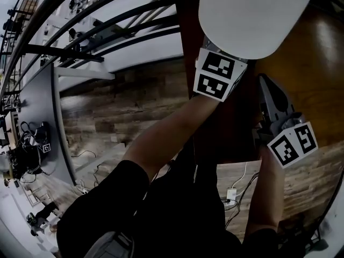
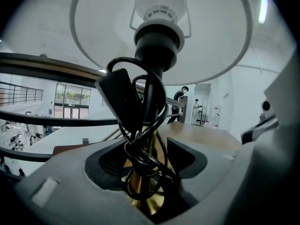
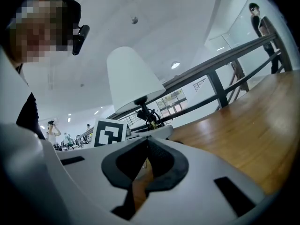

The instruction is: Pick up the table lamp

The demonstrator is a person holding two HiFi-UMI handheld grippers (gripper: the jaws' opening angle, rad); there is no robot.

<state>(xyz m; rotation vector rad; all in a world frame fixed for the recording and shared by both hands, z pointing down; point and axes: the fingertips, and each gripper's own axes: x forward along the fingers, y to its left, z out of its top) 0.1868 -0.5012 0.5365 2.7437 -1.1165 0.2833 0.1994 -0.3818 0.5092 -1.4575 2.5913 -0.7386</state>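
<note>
Where one table lamp stands, left hand-held gripper gapes around stem; right hand-held gripper closed.

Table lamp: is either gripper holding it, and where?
Nothing is held. The left gripper has its jaws open around the brass stem of the table lamp, not pressing it; the right gripper is empty.

The left forearm and right forearm reach forward side by side. The left tongs stand with jaws wide apart; the right tongs have jaws closed together.
</note>
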